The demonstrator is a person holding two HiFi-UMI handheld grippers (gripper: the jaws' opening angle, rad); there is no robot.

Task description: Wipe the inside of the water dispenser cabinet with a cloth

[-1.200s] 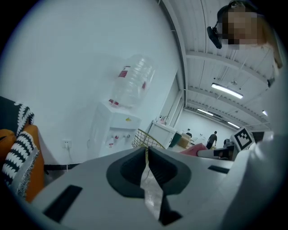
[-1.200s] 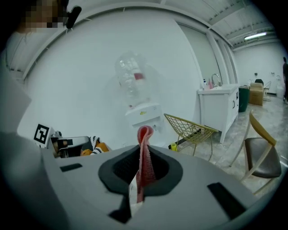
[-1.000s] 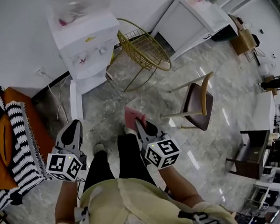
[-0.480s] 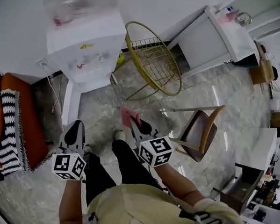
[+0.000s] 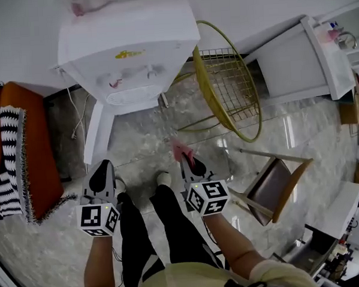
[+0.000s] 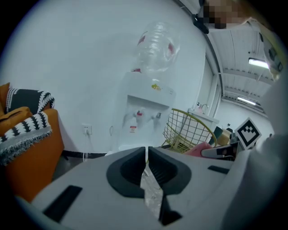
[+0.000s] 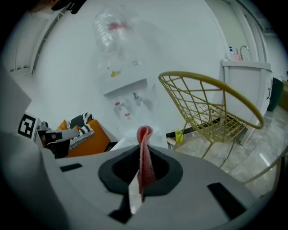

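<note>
Poking up from the right gripper's clamped jaws, pink cloth

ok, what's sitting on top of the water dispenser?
A clear water bottle stands on the white water dispenser. Where its neck meets the top is too blurred to tell, and the head view crops most of the bottle.

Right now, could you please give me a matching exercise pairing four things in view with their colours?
Things: 1 cloth; 2 wire chair; 3 sofa; 4 dispenser.
Colours: A orange; B white; C pink; D gold.
Pairs: 1-C, 2-D, 3-A, 4-B.
</note>
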